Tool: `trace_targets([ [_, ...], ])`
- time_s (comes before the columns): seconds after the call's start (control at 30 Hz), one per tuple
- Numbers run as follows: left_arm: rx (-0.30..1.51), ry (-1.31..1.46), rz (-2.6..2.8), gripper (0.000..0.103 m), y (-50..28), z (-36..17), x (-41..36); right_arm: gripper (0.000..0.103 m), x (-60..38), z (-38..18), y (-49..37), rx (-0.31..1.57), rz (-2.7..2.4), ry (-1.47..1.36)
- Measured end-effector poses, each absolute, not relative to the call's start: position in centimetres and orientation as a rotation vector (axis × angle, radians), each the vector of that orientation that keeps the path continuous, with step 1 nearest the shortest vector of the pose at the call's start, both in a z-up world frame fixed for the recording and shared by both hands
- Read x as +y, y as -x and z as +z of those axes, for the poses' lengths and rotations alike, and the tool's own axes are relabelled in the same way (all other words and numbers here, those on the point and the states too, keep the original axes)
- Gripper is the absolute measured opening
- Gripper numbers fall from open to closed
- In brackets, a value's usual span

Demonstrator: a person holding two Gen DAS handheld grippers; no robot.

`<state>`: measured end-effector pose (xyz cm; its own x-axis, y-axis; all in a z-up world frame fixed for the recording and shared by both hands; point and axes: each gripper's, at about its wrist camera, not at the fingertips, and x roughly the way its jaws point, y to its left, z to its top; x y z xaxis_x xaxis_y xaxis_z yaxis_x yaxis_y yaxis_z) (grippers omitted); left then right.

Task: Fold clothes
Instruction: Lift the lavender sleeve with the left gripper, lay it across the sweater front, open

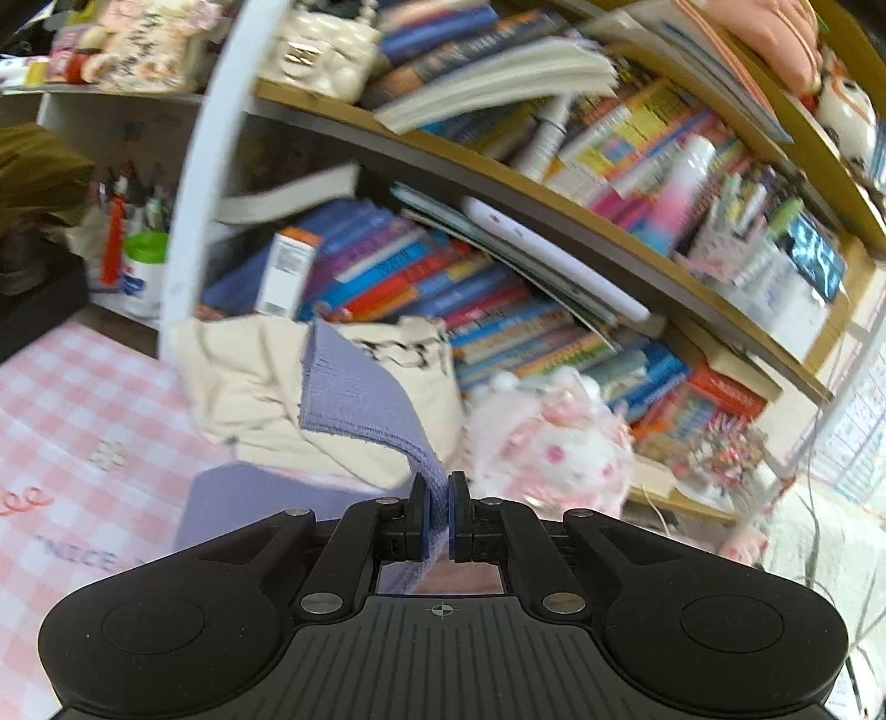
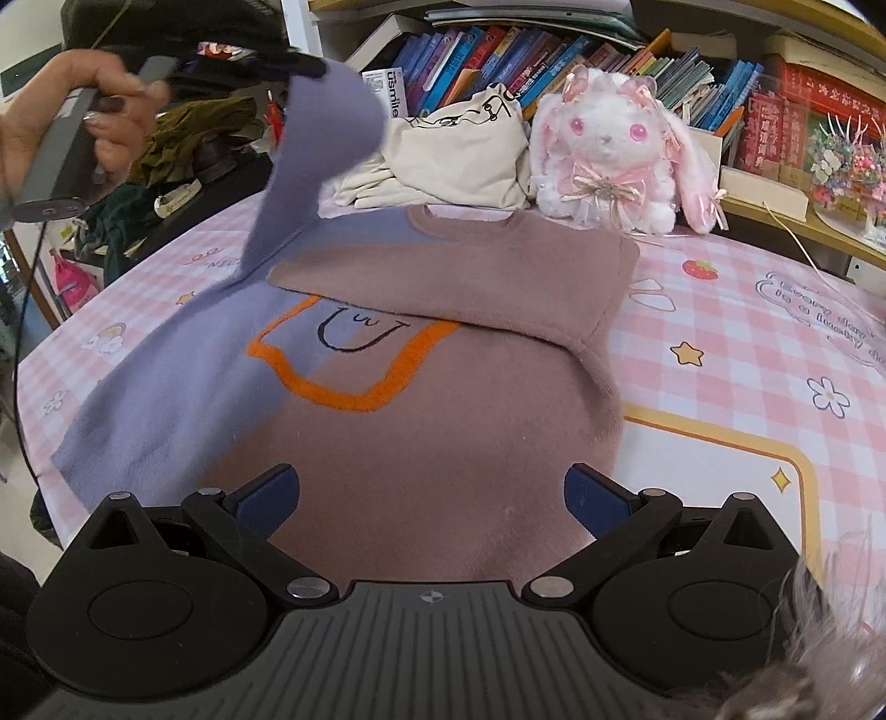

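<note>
A two-tone sweater (image 2: 387,421), lavender on the left and mauve-brown on the right with an orange outline, lies flat on the pink checked tablecloth (image 2: 747,343). Its brown right sleeve (image 2: 459,277) is folded across the chest. My left gripper (image 1: 438,495) is shut on the lavender sleeve (image 1: 354,387), whose cuff stands up in front of the jaws. From the right wrist view that sleeve (image 2: 315,138) hangs lifted at the upper left, held up by a hand (image 2: 66,111) on the left tool. My right gripper (image 2: 432,498) is open above the sweater's lower body, with nothing between its fingers.
A pink-and-white plush rabbit (image 2: 614,144) and a cream cloth bag (image 2: 459,149) sit at the table's far edge, before shelves crammed with books (image 2: 498,50). Dark clothes (image 2: 183,144) are piled beyond the left edge. A white post (image 1: 205,183) stands near the shelf.
</note>
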<state>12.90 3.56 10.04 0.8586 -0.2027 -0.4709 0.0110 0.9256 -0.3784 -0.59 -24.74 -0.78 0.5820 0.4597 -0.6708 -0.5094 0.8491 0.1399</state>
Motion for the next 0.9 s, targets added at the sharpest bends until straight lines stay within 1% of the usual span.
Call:
trace_targets([
  [0.17,0.589,0.354,-0.122,0.004,-14.1,8.4,1.1,0.103,-25.8,-1.1,0.7,0.771,0.577,0.067],
  [0.27,0.644,0.322,-0.12,0.006,-14.6,7.4,-0.4,0.103,-26.5,-1.3,0.7,0.781,0.57,0.056],
  [0.3,0.662,0.313,-0.124,0.013,-14.8,7.0,-0.9,0.103,-26.7,-1.3,0.7,0.784,0.568,0.053],
  [0.33,0.683,0.32,-0.144,0.022,-15.0,6.7,-1.5,0.103,-26.9,-1.3,0.7,0.788,0.565,0.049],
  [0.37,0.699,0.334,-0.166,0.029,-15.0,6.5,-2.0,0.103,-27.1,-1.4,0.7,0.791,0.565,0.046],
  [0.4,0.714,0.348,-0.188,0.042,-15.0,6.4,-2.6,0.103,-27.2,-1.4,0.7,0.795,0.566,0.043],
  [0.43,0.712,0.358,-0.213,0.049,-14.9,6.4,-3.1,0.103,-27.3,-1.5,0.8,0.8,0.566,0.04],
  [0.5,0.684,0.363,-0.253,0.053,-14.3,6.8,-3.7,0.103,-27.4,-1.6,0.9,0.81,0.571,0.033],
  [0.7,0.665,0.299,-0.173,0.055,-11.4,7.3,-1.9,0.103,-27.3,-2.0,1.1,0.84,0.591,0.015],
  [0.9,0.74,0.259,-0.022,0.055,-6.2,5.4,3.3,0.103,-27.2,-1.8,1.8,0.866,0.575,-0.011],
])
